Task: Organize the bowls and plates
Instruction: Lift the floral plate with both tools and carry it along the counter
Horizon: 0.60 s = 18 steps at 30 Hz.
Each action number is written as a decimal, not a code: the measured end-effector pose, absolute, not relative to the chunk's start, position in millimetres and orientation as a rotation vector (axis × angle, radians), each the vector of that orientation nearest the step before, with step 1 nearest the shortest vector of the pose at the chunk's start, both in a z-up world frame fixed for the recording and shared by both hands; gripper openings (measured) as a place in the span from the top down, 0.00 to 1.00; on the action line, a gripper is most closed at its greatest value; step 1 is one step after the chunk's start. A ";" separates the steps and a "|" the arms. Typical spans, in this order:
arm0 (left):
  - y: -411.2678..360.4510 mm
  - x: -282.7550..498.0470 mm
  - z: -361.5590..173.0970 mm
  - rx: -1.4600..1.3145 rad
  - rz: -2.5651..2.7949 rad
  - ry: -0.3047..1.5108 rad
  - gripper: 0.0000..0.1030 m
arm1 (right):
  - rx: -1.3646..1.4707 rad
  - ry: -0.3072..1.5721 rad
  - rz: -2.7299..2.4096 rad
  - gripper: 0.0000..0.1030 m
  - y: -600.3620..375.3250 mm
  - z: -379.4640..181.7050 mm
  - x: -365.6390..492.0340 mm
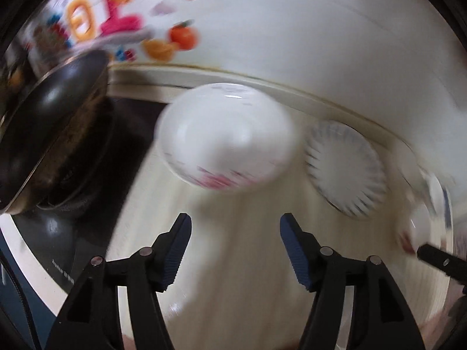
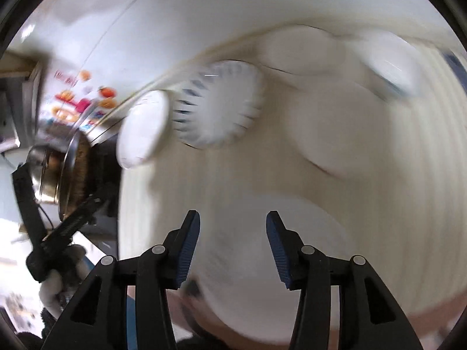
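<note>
A pale wood-grain counter [image 1: 239, 262] with a matt finish. A glossy white ceramic-looking bowl [image 1: 227, 137] beside a glossy white plate [image 1: 344, 172] with dark rim strokes. A dark, shiny metal pan [image 1: 55, 116]. The gripper fingers [image 1: 178, 250] are matt black plastic with ribbed blue pads [image 2: 186, 250]. Smooth white wall [image 1: 321, 29].

Large colourful characters, one pink and one orange, stand among printed fruit on the wall poster [image 1: 116, 26], too blurred to read with certainty, and the small white lettering on the dark appliance [image 1: 62, 277] is likewise illegible.
</note>
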<state>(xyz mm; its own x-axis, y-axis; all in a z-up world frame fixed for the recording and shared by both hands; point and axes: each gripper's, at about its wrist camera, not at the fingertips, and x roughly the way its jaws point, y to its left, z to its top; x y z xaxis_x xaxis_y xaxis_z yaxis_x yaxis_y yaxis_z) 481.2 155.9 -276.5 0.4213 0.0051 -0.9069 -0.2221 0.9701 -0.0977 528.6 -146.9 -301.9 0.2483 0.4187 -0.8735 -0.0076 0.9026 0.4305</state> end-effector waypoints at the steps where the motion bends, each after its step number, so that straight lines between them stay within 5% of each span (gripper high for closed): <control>1: 171.2 489.8 -283.1 -0.235 0.171 1.136 0.41 | 0.359 1.282 0.323 0.51 -128.7 -303.2 543.7; 13: 219.0 553.9 -343.1 -0.269 0.307 1.179 0.41 | 0.152 1.286 0.382 0.53 27.0 -385.5 733.1; 16: 218.8 560.9 -350.0 -0.256 0.313 1.178 0.54 | 0.178 1.292 0.369 0.60 27.6 -403.5 750.9; 18: 222.0 562.5 -352.2 -0.252 0.328 1.162 0.59 | 0.216 1.299 0.377 0.76 28.6 -414.9 760.7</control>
<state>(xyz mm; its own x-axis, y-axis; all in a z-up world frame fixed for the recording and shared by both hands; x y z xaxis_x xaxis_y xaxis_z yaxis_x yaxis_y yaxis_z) 562.5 222.0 -352.2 0.3587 0.1224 -0.9254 -0.3802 0.9246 -0.0251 760.7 28.6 -414.9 0.2198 0.3893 -0.8945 -0.1495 0.9196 0.3634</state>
